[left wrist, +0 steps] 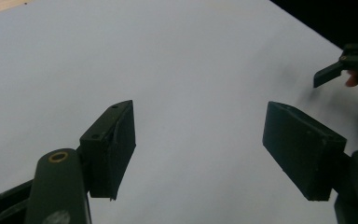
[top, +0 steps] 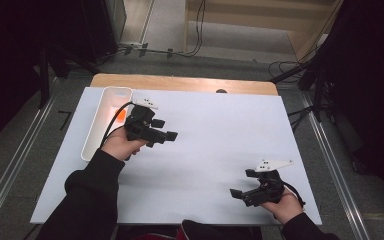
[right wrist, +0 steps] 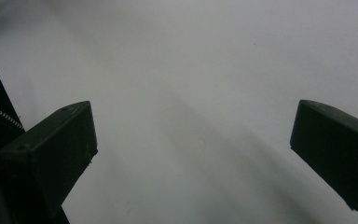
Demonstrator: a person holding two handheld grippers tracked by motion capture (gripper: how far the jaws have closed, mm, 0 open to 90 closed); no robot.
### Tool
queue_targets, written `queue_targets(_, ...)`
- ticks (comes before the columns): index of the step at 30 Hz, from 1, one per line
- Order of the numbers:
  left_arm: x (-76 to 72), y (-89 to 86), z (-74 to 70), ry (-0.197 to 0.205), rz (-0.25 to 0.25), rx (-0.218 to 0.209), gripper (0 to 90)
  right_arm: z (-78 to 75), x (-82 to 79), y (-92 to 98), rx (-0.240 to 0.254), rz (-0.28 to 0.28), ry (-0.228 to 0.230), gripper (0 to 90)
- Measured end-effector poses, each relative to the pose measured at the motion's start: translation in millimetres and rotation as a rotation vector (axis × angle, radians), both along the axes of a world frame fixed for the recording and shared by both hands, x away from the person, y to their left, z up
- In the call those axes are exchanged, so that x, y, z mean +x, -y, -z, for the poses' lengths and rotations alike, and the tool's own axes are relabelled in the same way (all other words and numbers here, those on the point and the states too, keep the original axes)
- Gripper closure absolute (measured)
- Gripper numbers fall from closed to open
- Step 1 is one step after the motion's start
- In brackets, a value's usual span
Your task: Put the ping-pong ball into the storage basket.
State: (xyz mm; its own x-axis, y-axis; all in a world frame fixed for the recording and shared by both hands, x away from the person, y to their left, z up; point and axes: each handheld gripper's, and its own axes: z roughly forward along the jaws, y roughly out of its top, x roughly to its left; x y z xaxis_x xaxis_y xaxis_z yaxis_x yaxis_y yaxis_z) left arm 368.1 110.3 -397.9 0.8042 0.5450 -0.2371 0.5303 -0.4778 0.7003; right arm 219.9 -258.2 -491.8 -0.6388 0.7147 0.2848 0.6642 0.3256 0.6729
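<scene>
Far left on the white sheet (top: 205,150), a long white tray (top: 93,136) lies lengthwise, something orange (top: 121,115) inside near its far end. Just beside the tray, the left gripper (top: 166,135) hangs above the sheet, jaws parted with nothing between them, pointing toward the middle. Across the bare sheet, well apart, the right gripper (top: 244,184) sits low at the near right corner, jaws spread wide, empty, aimed back left.
</scene>
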Motion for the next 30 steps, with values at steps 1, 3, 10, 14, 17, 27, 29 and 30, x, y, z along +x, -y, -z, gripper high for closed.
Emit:
queue_targets(1, -1.2, 0.1, 0.7, -0.001, 0.004, 0.014, 25.9, 0.1, 0.0, -0.1, 0.000, 0.001, 0.001, 0.0)
queue_targets(3, -3.5, 0.7, 4.3, -0.002, 0.009, 0.016, 25.9, 0.3, -0.1, 0.0, 0.000, 0.002, 0.001, 0.0)
queue_targets(10, -11.2, 2.7, 9.3, 0.011, 0.012, 0.035, 25.8, 0.4, -0.4, 0.1, 0.001, 0.002, -0.001, 0.0)
queue_targets(14, -13.5, 1.9, 13.3, 0.009, 0.011, 0.031, 25.8, 0.6, -0.3, -0.1, 0.000, 0.003, 0.000, 0.0)
queue_targets(17, -15.3, 1.1, 16.4, 0.010, 0.014, 0.034, 25.8, 0.6, -0.4, -0.1, -0.001, 0.004, 0.000, 0.0)
queue_targets(27, -25.1, 0.4, 24.6, 0.014, 0.039, 0.034, 25.8, 0.8, -0.6, -0.3, -0.005, -0.001, -0.002, 0.0)
queue_targets(29, -27.7, 1.0, 26.6, 0.015, 0.042, 0.041, 25.8, 0.9, -0.6, -0.4, -0.004, -0.001, -0.002, 0.0)
queue_targets(30, -28.9, 0.8, 27.9, 0.017, 0.046, 0.045, 25.8, 0.8, -0.9, -0.7, -0.004, 0.003, -0.007, 0.0)
